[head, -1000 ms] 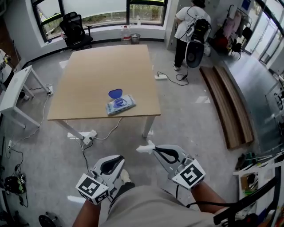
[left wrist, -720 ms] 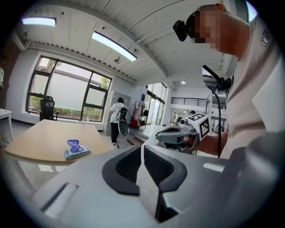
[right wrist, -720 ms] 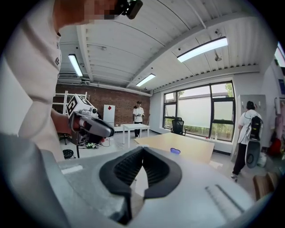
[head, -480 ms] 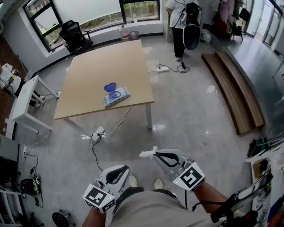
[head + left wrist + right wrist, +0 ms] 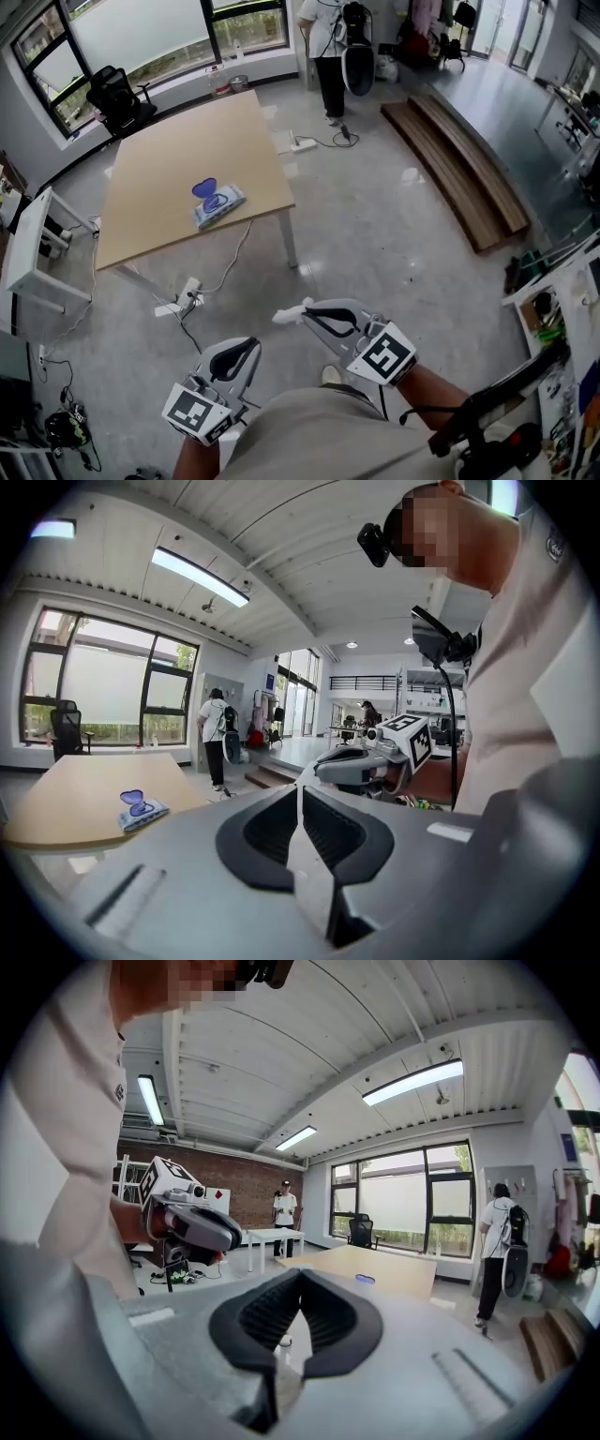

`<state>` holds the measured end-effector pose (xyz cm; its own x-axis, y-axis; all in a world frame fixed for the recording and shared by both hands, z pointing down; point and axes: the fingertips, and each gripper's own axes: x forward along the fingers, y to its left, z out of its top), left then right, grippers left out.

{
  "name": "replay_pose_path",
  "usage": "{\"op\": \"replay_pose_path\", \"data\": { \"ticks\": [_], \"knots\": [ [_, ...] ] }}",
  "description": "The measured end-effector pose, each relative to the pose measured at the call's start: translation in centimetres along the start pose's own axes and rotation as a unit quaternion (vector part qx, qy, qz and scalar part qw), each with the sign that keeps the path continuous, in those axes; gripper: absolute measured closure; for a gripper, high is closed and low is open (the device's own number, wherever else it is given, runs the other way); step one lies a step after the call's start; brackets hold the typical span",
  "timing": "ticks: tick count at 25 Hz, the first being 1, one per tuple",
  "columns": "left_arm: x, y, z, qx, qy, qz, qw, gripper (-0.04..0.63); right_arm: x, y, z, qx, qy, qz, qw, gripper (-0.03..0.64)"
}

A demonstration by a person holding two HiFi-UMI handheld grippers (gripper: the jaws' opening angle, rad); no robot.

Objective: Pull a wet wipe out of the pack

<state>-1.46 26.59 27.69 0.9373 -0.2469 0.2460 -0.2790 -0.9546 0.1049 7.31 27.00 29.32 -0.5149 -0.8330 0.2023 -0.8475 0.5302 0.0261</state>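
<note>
Well, the right gripper (image 5: 302, 315) pinches a limp, light wet wipe (image 5: 284, 316) at its tips, well apart from the pack (image 5: 219, 200) on the table (image 5: 159, 183), while the left gripper (image 5: 251, 344) has its jaws pressed together on nothing; the wipe looks damp and easily torn, so it's best held by an edge.

Pale blue wipe pack (image 5: 222, 202) with darker blue lid (image 5: 205, 188), light tan table (image 5: 159, 159), white wipe (image 5: 284, 316), grey floor (image 5: 375, 216)

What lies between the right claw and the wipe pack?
In the head view: bare grey floor, then a white cable hanging from the table's near edge. The right claw, shut on a white wipe, is far from the wipe pack.
</note>
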Motion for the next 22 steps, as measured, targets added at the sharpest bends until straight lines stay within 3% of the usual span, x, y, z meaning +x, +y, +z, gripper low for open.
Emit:
{"op": "replay_pose_path", "data": {
  "ticks": [4, 15, 22],
  "knots": [
    [-4.0, 1.1, -1.3, 0.022, -0.012, 0.016, 0.9996, 0.577, 1.7, 3.1, 1.6, -0.013, -0.014, 0.006, 1.0, 0.612],
    [-12.0, 1.1, -4.3, -0.001, -0.003, -0.005, 1.0, 0.577, 4.4, 11.3, 3.0, -0.063, 0.002, 0.013, 0.998, 0.612],
    [-15.2, 1.5, -5.0, 0.002, -0.007, -0.009, 0.9999, 0.577, 5.1, 14.9, 3.2, -0.047, 0.0, 0.012, 0.999, 0.612]
  ]
}}
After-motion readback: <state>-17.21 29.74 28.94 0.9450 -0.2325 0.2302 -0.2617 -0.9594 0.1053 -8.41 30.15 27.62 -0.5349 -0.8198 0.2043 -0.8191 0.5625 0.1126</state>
